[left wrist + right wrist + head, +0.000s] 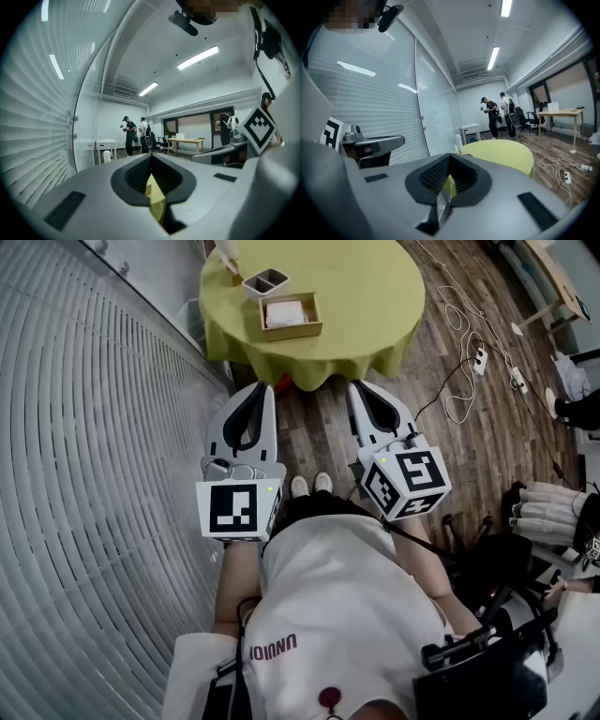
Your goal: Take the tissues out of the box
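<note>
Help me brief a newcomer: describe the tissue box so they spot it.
Find the round yellow-green table. On its near side sits the tissue box: brown, open-topped, with white tissues inside, unlike the smaller white two-compartment holder beyond it.

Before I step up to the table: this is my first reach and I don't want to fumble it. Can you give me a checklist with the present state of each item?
1. The tissue box is on the table, top open, white tissues showing: ok.
2. The left gripper is empty: ok, jaws together on nothing.
3. The right gripper is empty: ok, jaws also together.
4. Jaws opened for a grasp: not ok, both are shut.
5. Box within reach: not ok; both grippers hang over the floor, short of the table.
6. The white divided tray is clear of the box: cannot tell; it sits close by the box's far corner.
</note>
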### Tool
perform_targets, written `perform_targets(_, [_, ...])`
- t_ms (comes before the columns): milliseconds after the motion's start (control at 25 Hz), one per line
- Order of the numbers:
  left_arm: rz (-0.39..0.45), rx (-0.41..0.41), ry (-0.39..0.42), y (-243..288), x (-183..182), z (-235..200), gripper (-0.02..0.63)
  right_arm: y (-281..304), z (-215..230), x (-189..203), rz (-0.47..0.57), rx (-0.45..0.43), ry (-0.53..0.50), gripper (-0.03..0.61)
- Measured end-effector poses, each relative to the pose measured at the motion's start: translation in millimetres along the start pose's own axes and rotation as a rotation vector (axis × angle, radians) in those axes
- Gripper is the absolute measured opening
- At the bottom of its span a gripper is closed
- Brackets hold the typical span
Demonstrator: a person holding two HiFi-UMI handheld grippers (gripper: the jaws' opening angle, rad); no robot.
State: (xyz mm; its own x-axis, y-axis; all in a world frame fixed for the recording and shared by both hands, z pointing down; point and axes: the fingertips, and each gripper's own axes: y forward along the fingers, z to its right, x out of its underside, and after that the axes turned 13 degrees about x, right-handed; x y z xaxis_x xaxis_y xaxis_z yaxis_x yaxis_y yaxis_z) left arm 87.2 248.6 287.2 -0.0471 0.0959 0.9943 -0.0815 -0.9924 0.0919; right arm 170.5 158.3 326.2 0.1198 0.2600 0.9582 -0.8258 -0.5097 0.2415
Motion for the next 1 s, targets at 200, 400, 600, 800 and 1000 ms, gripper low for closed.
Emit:
perform_targets(200, [0.010, -0.006, 0.005, 1, -1, -7, 0.012, 6, -4, -1, 0.002, -0.005, 0.001, 0.018])
perform_targets(400, [0.011, -0.010, 0.001, 1, 1, -11, 0.012, 11, -7, 1, -0.004, -0.010, 0.000, 0.018])
perform_targets(600, [0.012, -0.004, -0.008, 0, 1, -13, 0.012, 14, -10, 1, 0.001, -0.006, 0.012, 0.020])
perform_targets(800, [0.055, -0.007, -0.033, 1, -9, -15, 0.012, 13, -11, -3, 0.021, 0.013, 0.008, 0.020])
perform_targets(1000, [0.070, -0.010, -0.057, 0, -2, -17, 0.012, 15, -11, -1, 0.038, 0.025, 0.002, 0.020])
